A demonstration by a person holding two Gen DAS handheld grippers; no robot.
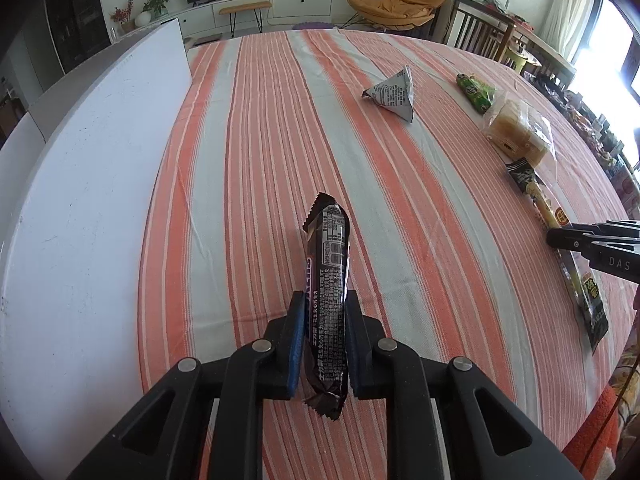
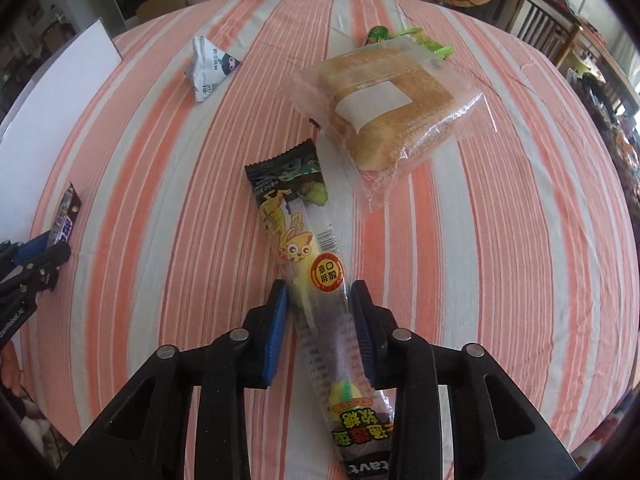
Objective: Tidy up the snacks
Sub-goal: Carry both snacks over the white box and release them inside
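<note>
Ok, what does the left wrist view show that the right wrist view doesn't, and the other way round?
Only the left wrist view: the left gripper shut on the dark brown chocolate bar wrapper, with its printed back side readable.

Only the right wrist view: the right gripper closed on the long yellow-and-black candy packet, and the white label on the clear-bagged bread.

Both: the orange-and-grey striped tablecloth, the grey triangular pouch, the green snack bag and the white board.

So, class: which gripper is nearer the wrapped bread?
Right. The right gripper, shut on the long candy packet, sits just short of the wrapped bread. The left gripper, clamping the dark chocolate bar, is farther across the striped cloth.
</note>
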